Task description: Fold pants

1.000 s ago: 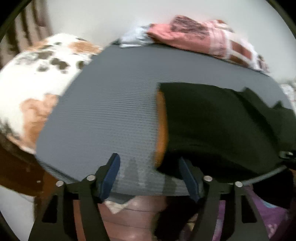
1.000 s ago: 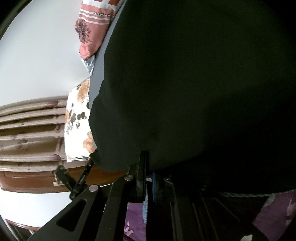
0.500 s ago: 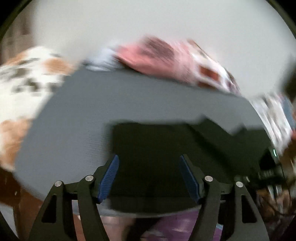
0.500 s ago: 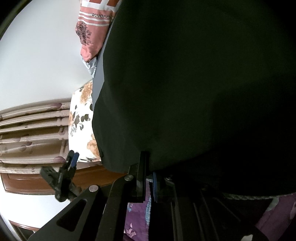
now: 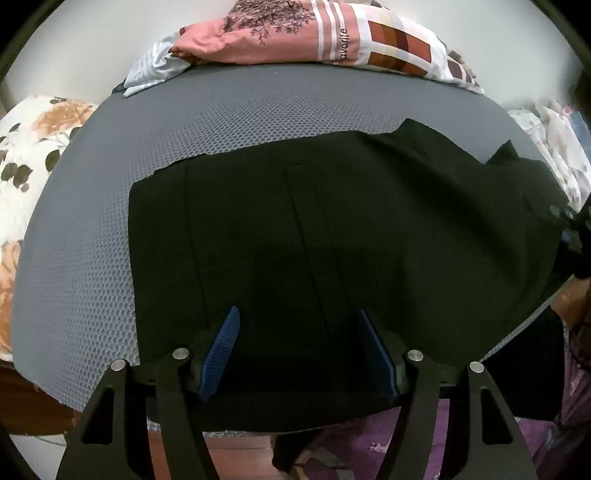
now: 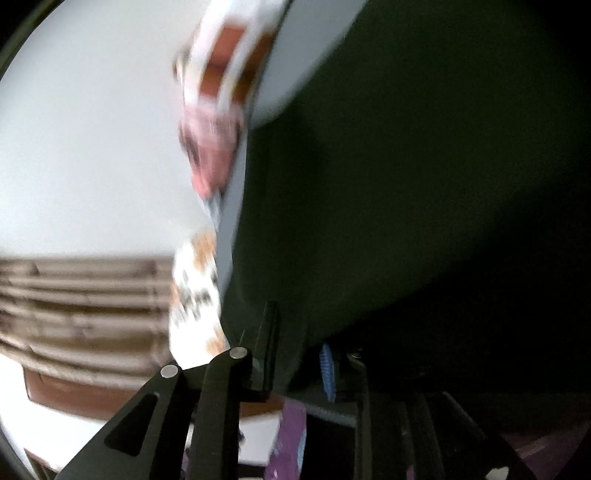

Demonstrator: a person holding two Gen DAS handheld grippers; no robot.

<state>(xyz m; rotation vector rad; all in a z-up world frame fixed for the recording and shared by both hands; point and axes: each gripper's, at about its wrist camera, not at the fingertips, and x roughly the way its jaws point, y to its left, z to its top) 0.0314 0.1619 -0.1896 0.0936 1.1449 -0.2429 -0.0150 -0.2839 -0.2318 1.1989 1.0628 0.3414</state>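
Left wrist: left gripper (image 5: 298, 349) agape over black pants (image 5: 332, 229)

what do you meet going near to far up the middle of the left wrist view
Left claw → black pants → bare grey mat → pink pillow → white wall

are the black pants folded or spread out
Spread: the black fabric pants lie flat across the grey textured mat, one end draping over the near edge.

Black pants (image 5: 332, 236), grey honeycomb mat (image 5: 240, 110)
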